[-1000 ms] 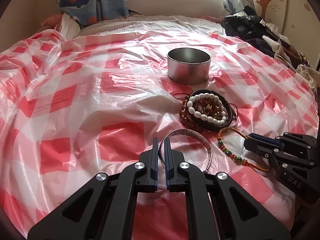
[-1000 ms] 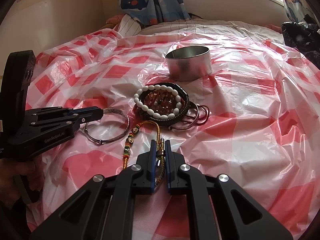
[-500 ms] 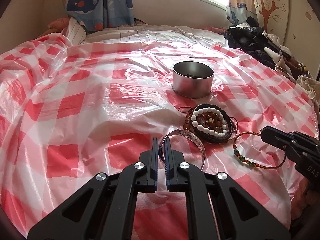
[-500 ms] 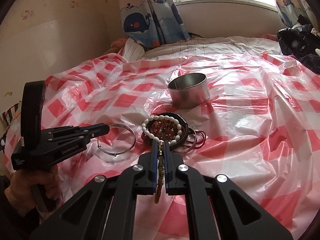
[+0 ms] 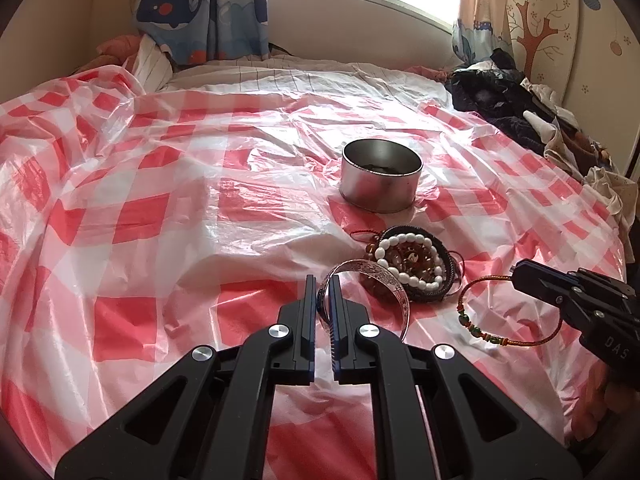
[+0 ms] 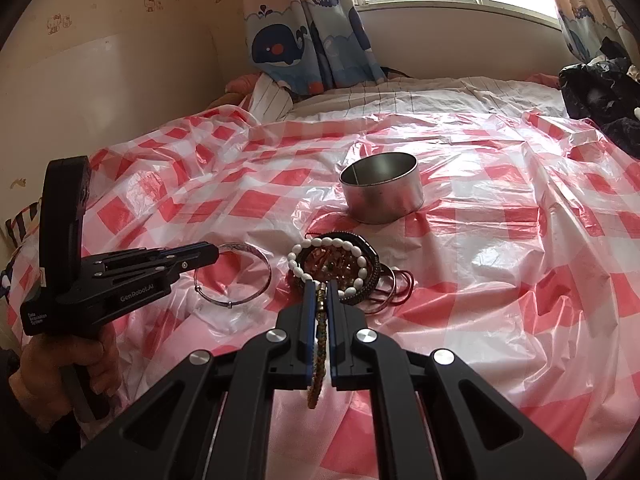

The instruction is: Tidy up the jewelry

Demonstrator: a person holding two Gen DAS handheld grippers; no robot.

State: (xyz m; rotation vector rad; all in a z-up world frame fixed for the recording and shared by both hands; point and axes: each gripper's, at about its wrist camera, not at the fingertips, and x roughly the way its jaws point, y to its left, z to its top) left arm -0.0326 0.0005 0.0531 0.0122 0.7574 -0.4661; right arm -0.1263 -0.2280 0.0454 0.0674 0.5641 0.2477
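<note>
Grippers [image 5: 322, 280] [image 6: 319, 286] clamping bangle [image 5: 376, 280], corded bracelet [image 6: 318, 344]

sheet [image 5: 168, 216]: red-white check | tin [image 5: 380, 181]: silver | beads [image 5: 408, 260]: white | curtain [image 5: 200, 8]: blue whales

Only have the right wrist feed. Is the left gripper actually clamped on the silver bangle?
Observer: Yes. The left wrist view shows the left gripper shut on the silver bangle, with the band between its fingers.
Operator: What does my cord bracelet look like? I see it edge-on.
Observer: The right gripper pinches the cord bracelet at one spot. The loop opens out below, with green beads at the bottom.
Operator: Is the tin empty?
Observer: No. Something dark lies at the bottom of the tin.
</note>
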